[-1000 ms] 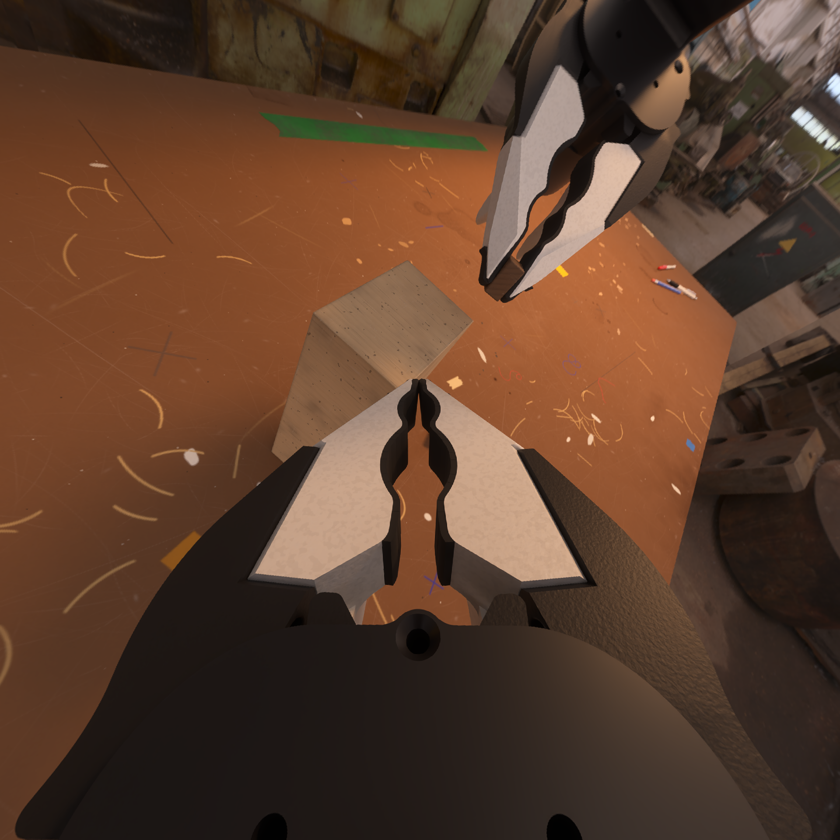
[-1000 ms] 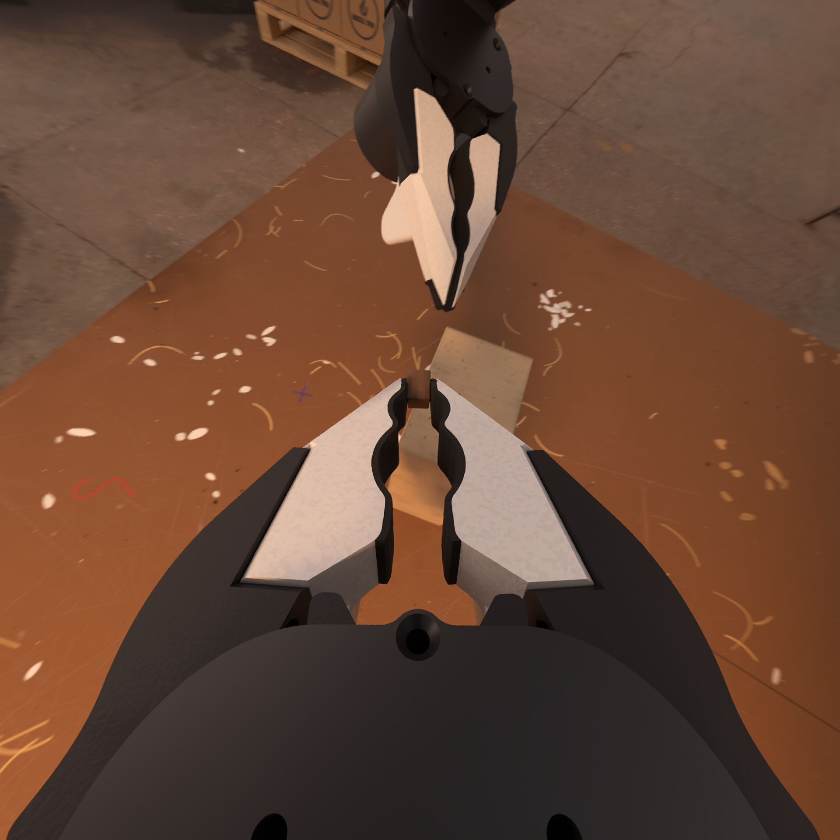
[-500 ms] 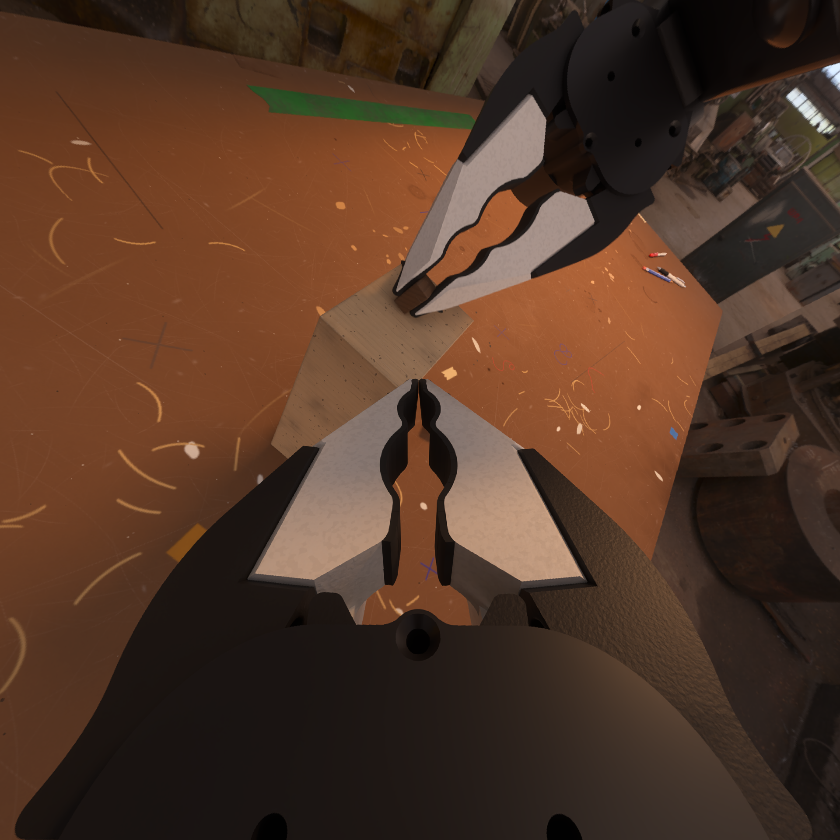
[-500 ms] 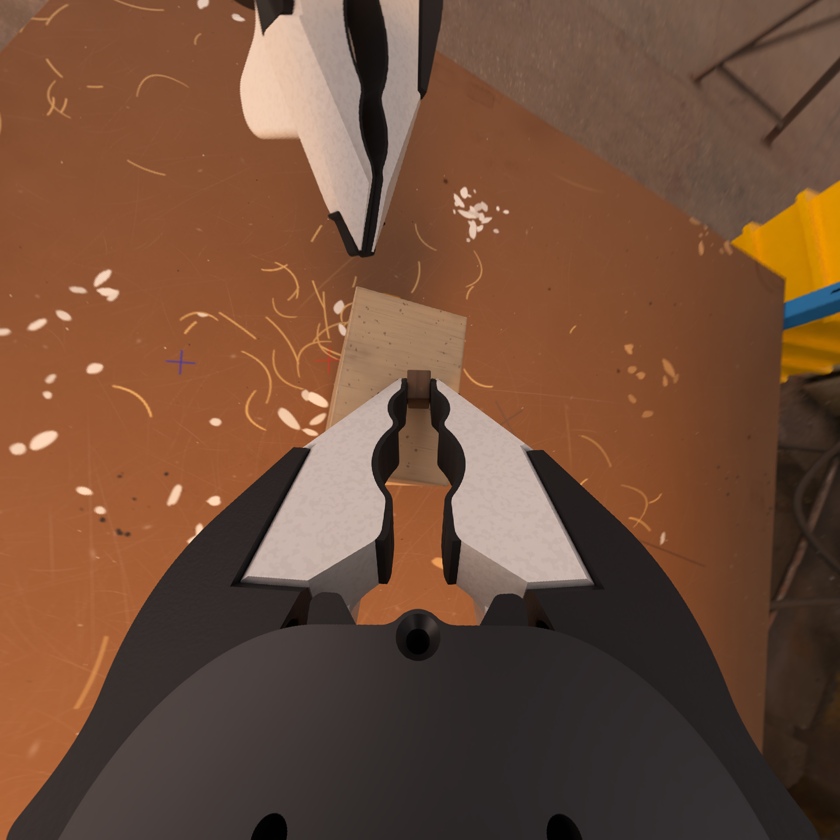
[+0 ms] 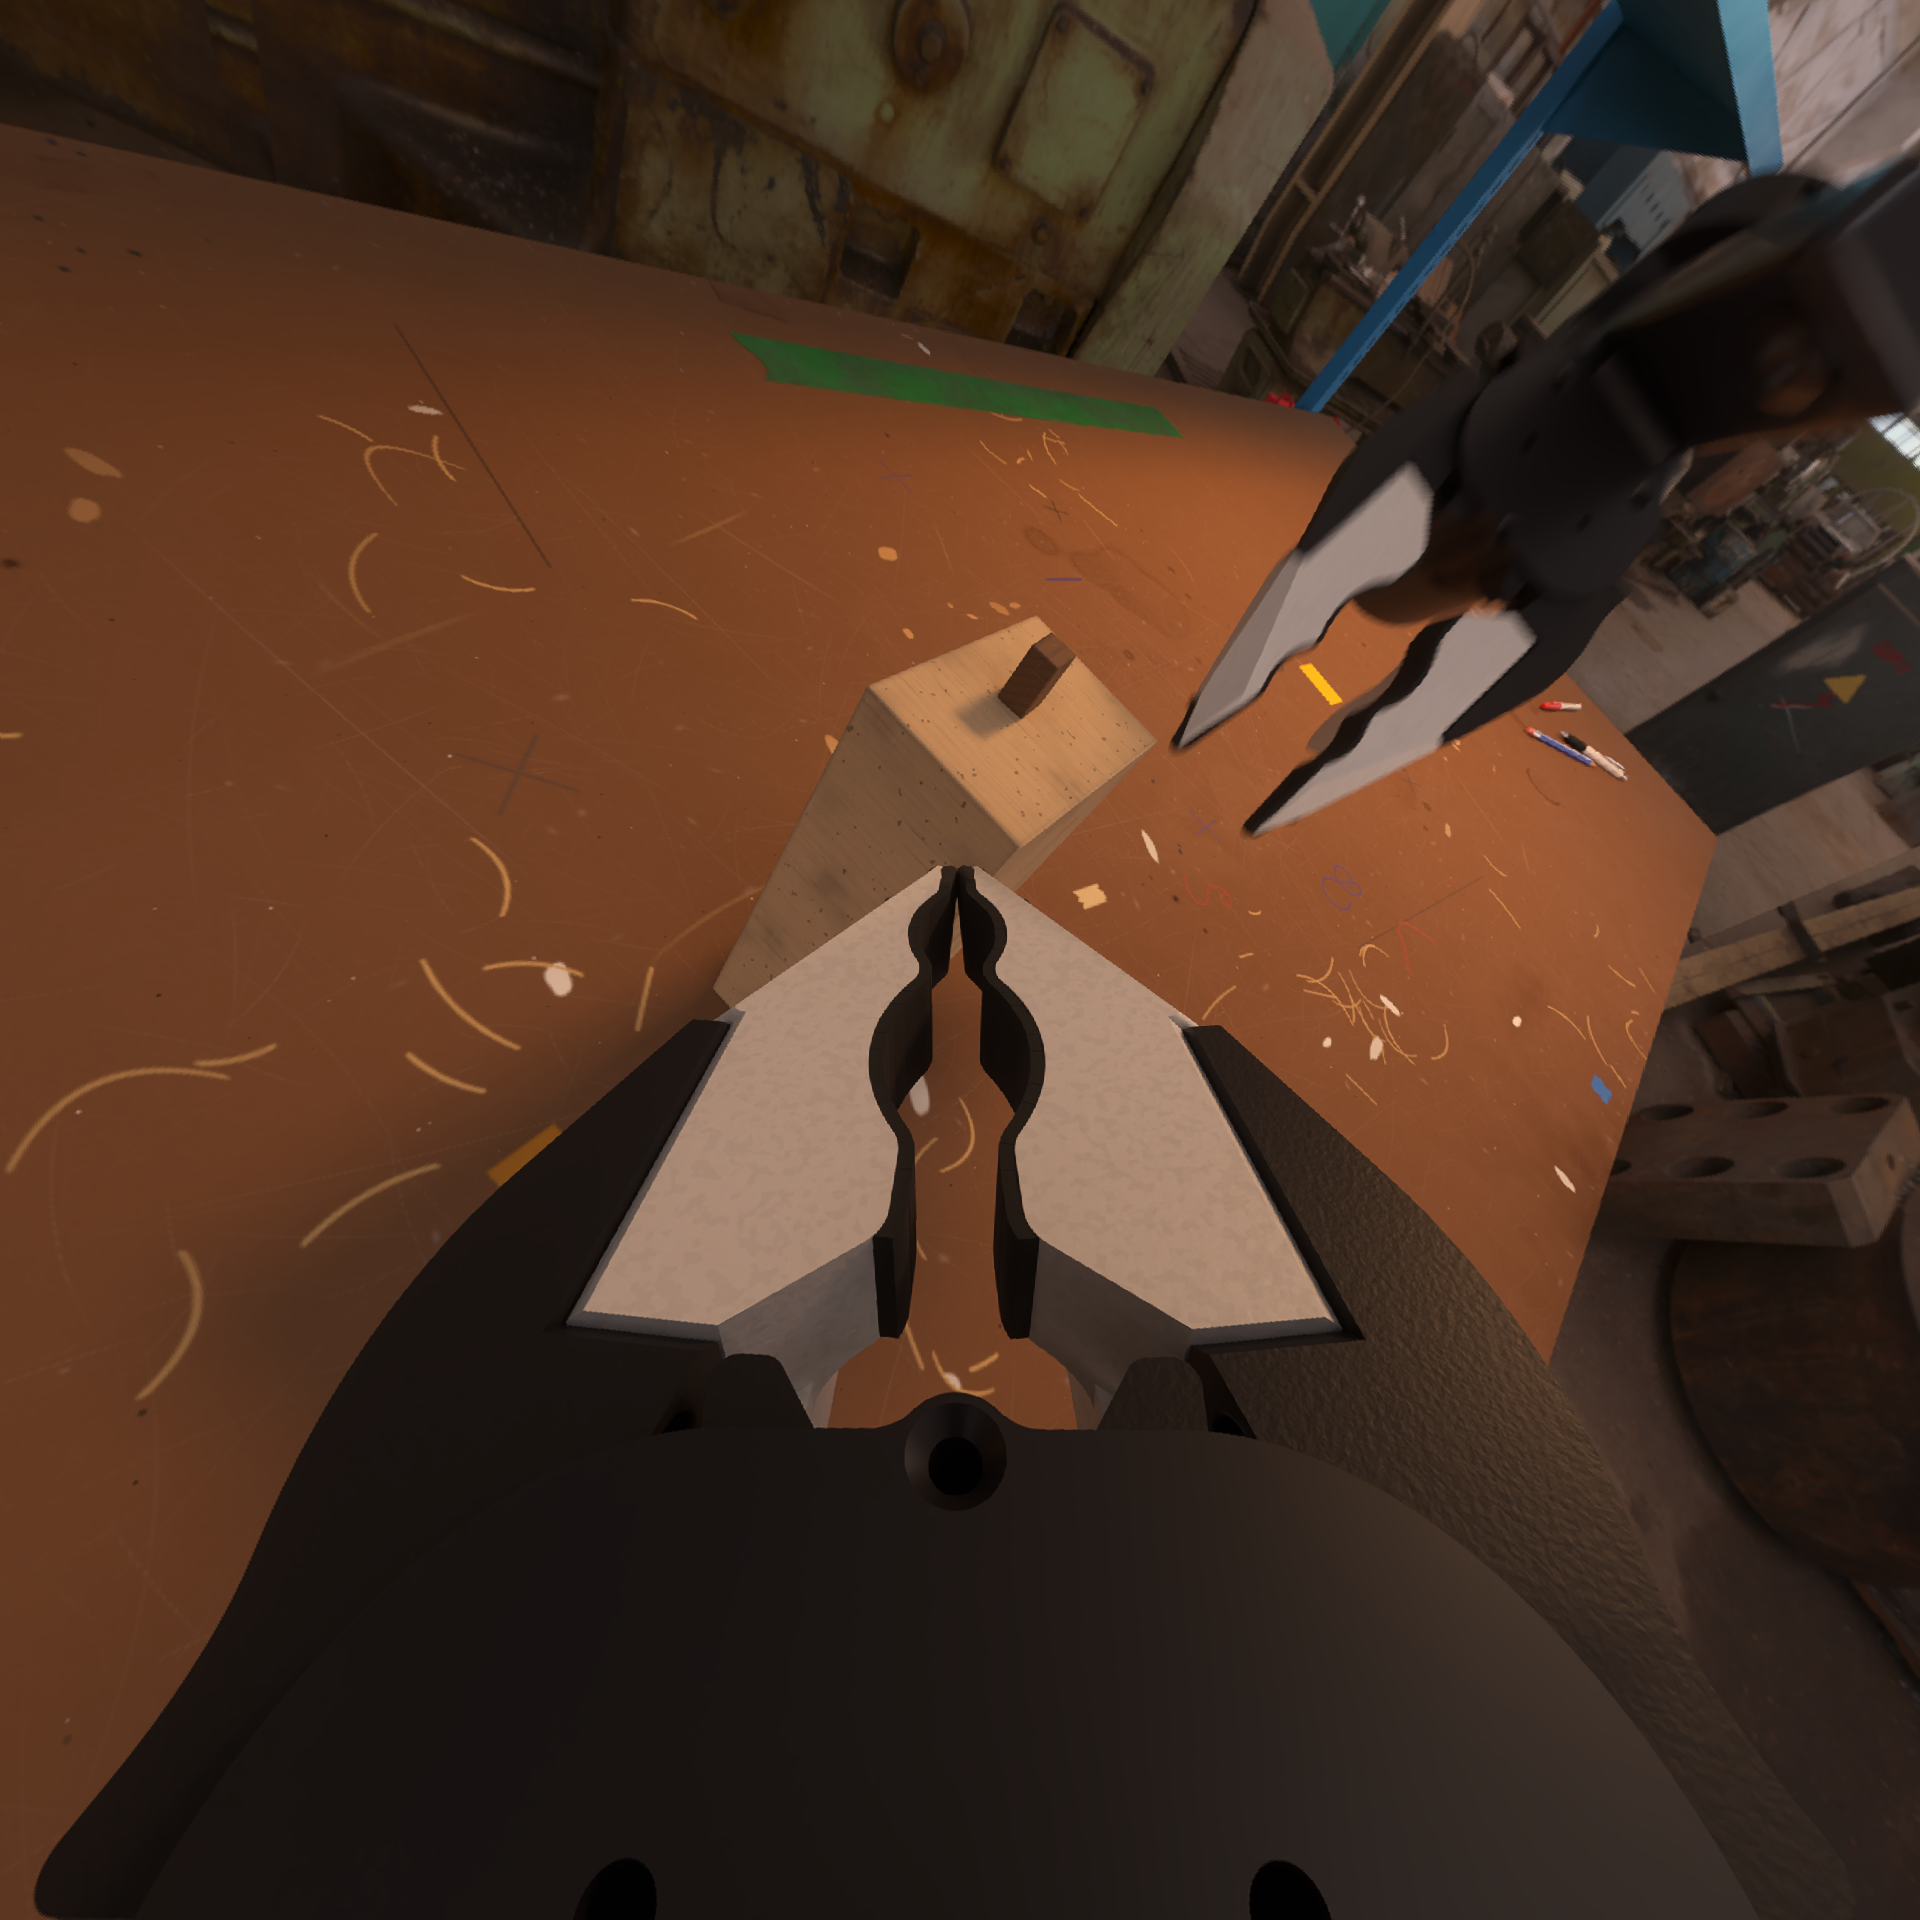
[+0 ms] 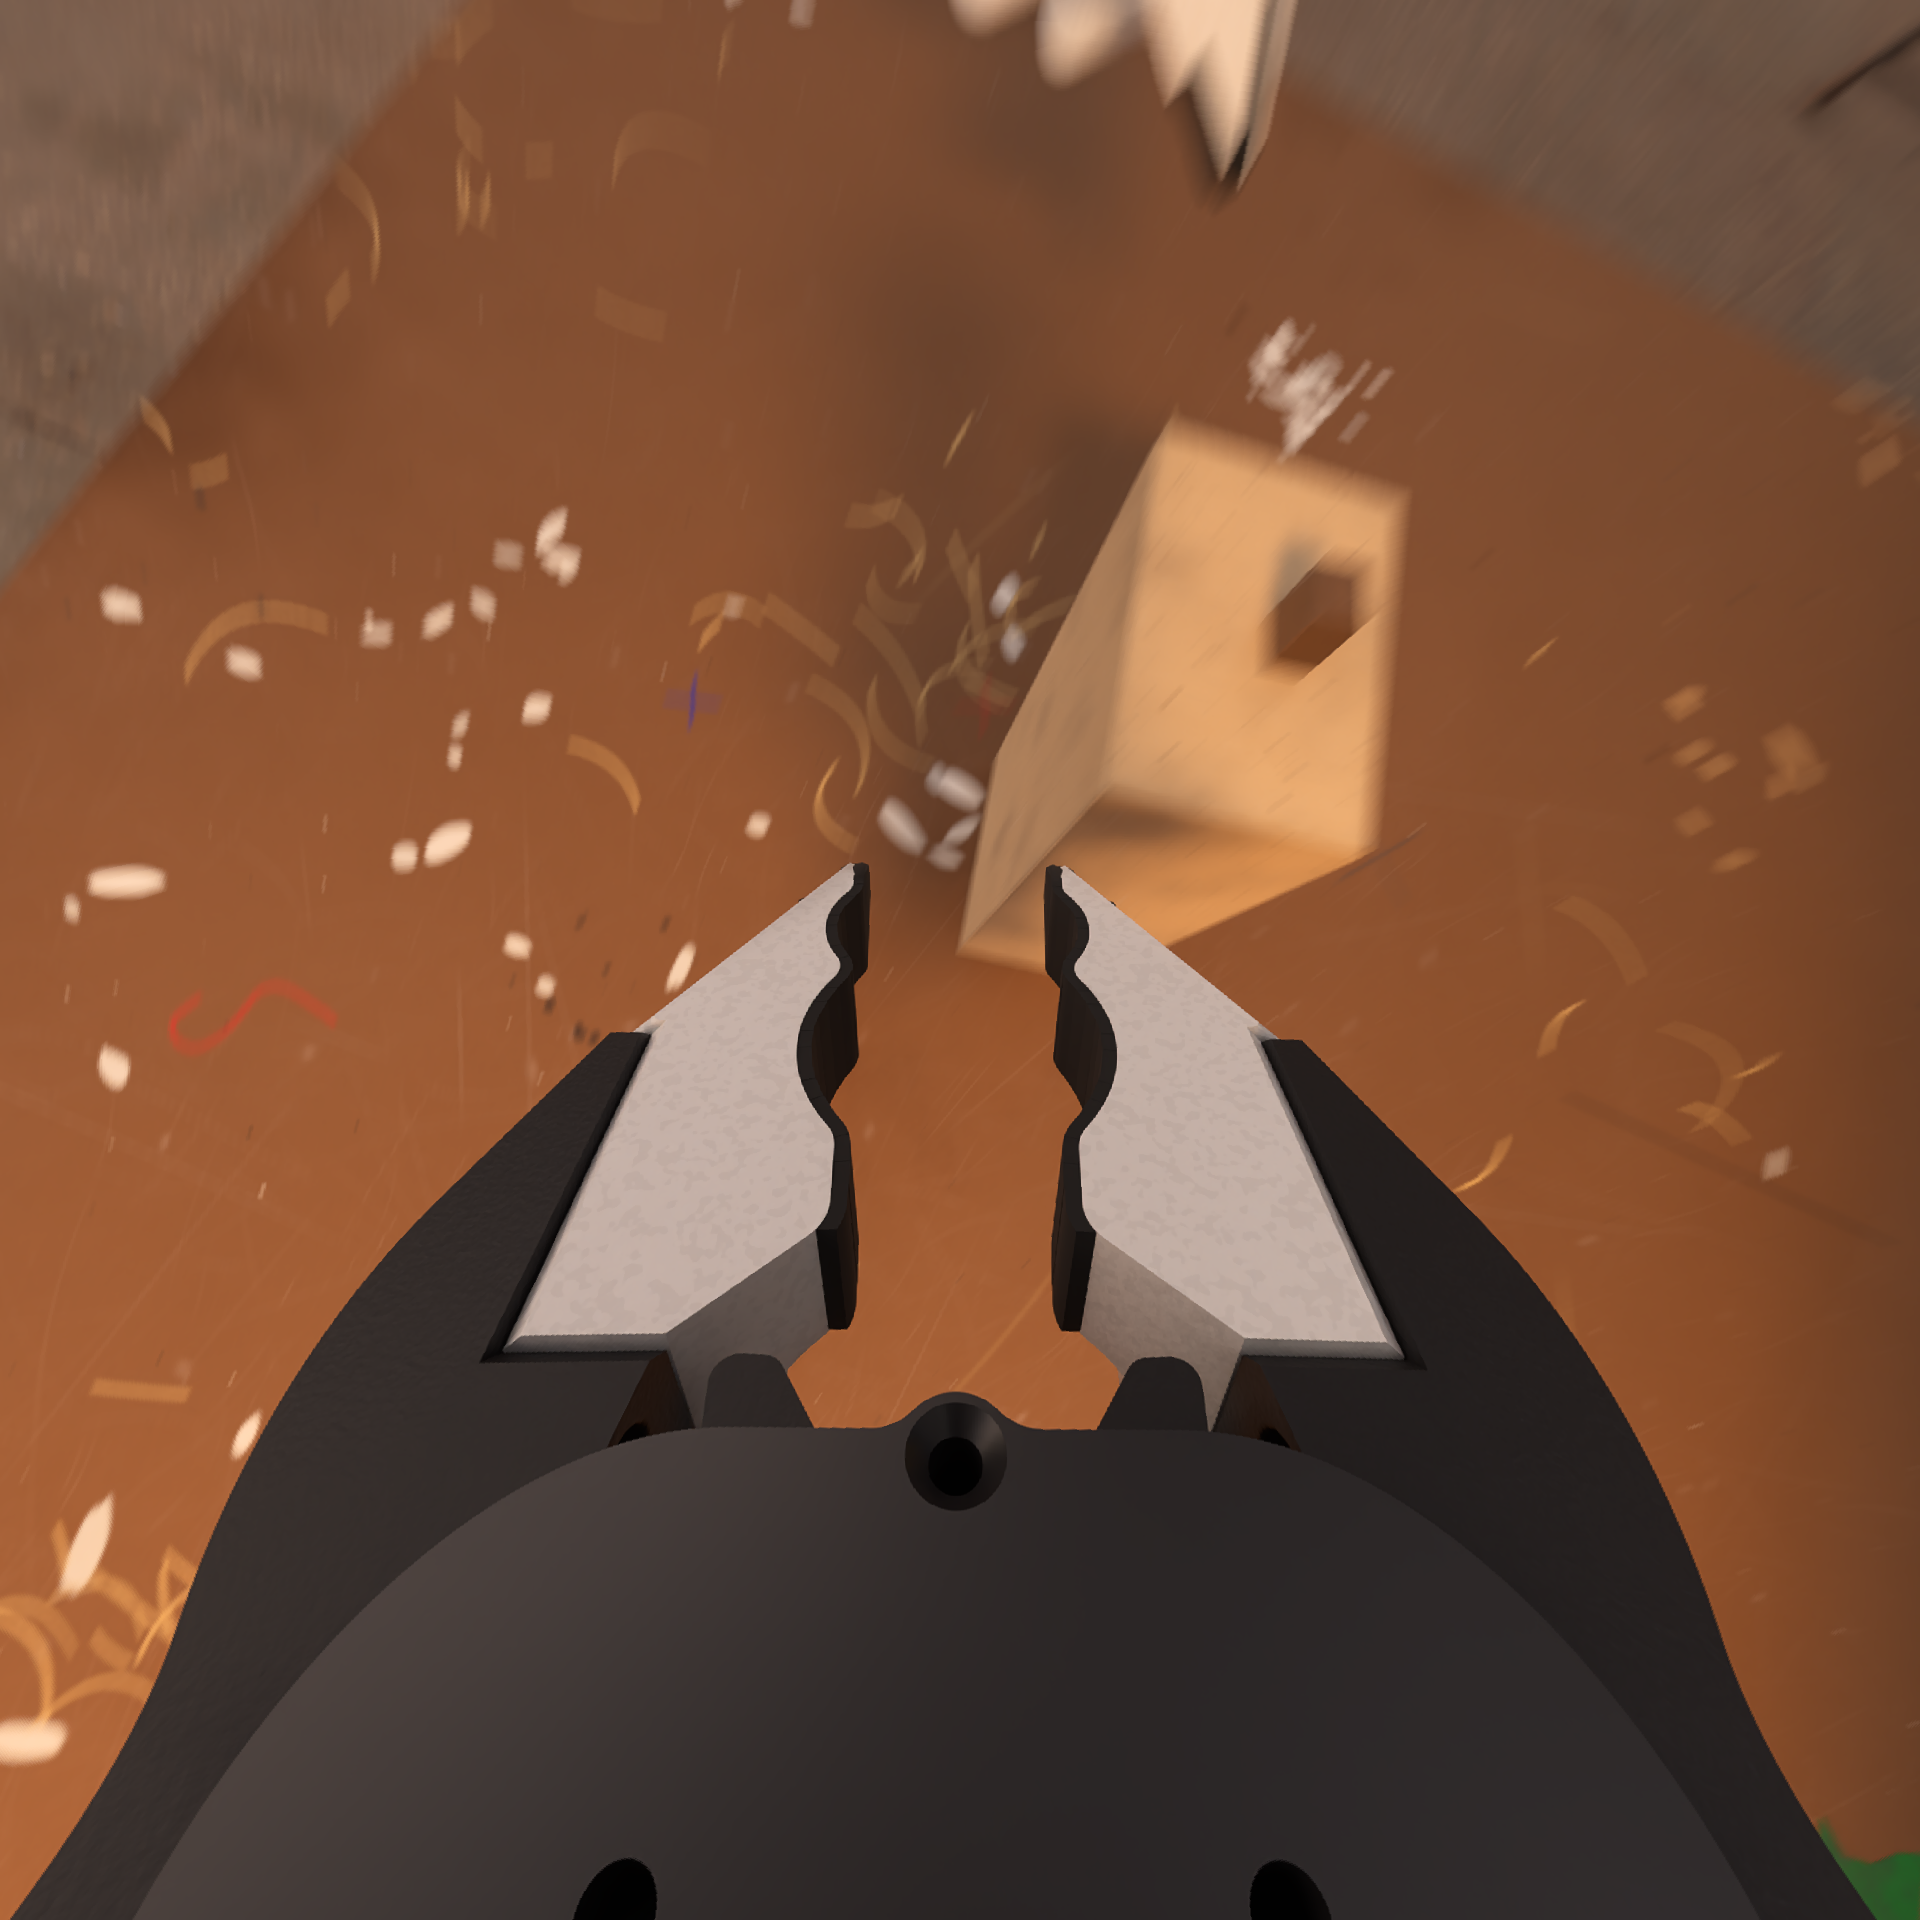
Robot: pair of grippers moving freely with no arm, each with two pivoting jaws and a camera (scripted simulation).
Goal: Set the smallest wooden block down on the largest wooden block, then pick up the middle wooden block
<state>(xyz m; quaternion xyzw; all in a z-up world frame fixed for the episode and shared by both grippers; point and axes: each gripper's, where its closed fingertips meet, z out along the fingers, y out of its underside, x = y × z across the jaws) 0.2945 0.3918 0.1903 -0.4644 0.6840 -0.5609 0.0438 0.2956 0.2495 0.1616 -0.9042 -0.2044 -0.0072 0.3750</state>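
Note:
A small dark brown wooden block (image 5: 1036,673) rests on top of the large pale wooden block (image 5: 935,800), which stands on the brown table (image 5: 364,727). Both show blurred in the right wrist view, the small block (image 6: 1317,619) on the large block (image 6: 1195,707). My left gripper (image 5: 957,878) is shut and empty, its tips just in front of the large block's near side. My right gripper (image 6: 957,878) is open and empty, clear of the blocks; it also shows in the left wrist view (image 5: 1216,784), to the right of the large block. No middle block is in view.
The table carries wood shavings and chips. A green tape strip (image 5: 956,384) lies at its far edge, and markers (image 5: 1574,748) lie near its right edge. A grey block with holes (image 5: 1766,1164) sits on the floor beyond the right edge.
My right gripper has opened, left the small block on the large block, and pulled back and away to the right. My left gripper has stayed shut in nearly the same place.

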